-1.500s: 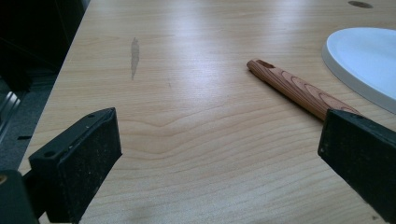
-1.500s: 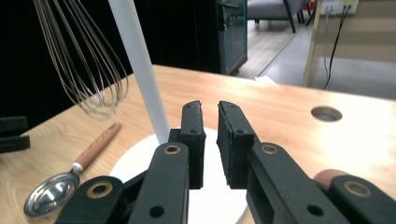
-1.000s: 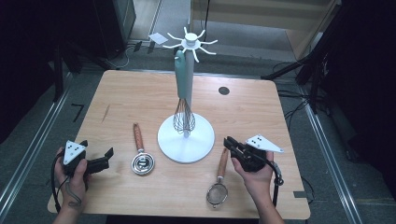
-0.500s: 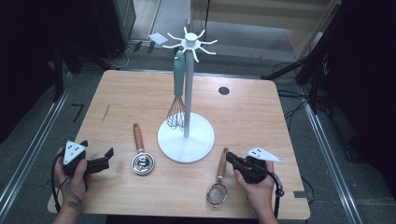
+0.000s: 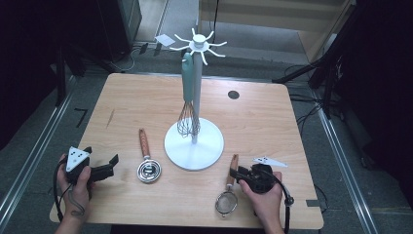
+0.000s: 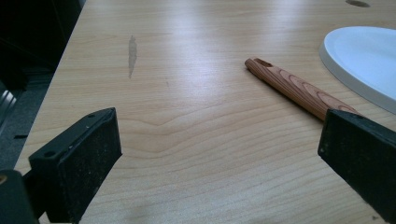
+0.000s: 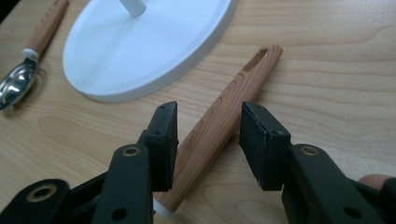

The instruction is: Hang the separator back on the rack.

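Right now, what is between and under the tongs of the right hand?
The wooden handle of the small strainer lies on the table between the right tongs; the pads stand open beside it. The handle's lower end is hidden under them.

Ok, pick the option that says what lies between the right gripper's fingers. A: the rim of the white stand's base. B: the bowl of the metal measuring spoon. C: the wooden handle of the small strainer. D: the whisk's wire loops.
C: in the right gripper view the right gripper straddles the strainer's wooden handle, its fingers standing on either side, not yet pressing on it.
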Demonstrator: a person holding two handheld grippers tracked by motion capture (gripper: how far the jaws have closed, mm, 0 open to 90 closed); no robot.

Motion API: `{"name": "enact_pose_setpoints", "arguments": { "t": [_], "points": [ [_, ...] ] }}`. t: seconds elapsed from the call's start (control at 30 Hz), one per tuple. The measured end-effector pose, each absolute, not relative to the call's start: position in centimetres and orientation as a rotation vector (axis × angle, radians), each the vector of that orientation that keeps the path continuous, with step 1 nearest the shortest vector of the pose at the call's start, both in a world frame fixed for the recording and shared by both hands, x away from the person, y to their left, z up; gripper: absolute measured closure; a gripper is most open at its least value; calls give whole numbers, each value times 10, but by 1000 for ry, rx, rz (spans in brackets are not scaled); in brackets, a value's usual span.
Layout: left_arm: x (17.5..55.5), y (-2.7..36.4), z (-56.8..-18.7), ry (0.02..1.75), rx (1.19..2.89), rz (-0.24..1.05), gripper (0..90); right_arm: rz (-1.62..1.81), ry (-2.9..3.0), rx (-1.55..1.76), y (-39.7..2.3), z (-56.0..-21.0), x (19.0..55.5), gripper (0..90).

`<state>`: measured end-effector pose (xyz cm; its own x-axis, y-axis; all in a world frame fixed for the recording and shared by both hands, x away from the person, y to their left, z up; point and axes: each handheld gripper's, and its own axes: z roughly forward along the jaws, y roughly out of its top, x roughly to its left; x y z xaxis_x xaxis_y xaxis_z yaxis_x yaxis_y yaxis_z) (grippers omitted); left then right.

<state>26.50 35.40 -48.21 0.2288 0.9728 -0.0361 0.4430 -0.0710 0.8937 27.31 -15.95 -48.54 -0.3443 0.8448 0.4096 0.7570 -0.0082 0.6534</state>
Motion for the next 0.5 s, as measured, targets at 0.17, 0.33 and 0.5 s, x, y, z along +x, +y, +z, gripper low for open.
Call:
{"name": "enact_pose_setpoints", "arguments": {
  "t": [0.17, 0.33, 0.5],
  "points": [
    [265, 354, -482, 1341, 1656, 787, 0, 1242, 2182, 1714, -158, -489, 274, 610],
    [265, 354, -482, 1341, 1656, 786, 0, 1242, 2183, 1696, -159, -488, 274, 637],
    [265, 354, -482, 1341, 1658, 783, 0, 1267, 2191, 1690, -160, -489, 276, 646]
  ]
}}
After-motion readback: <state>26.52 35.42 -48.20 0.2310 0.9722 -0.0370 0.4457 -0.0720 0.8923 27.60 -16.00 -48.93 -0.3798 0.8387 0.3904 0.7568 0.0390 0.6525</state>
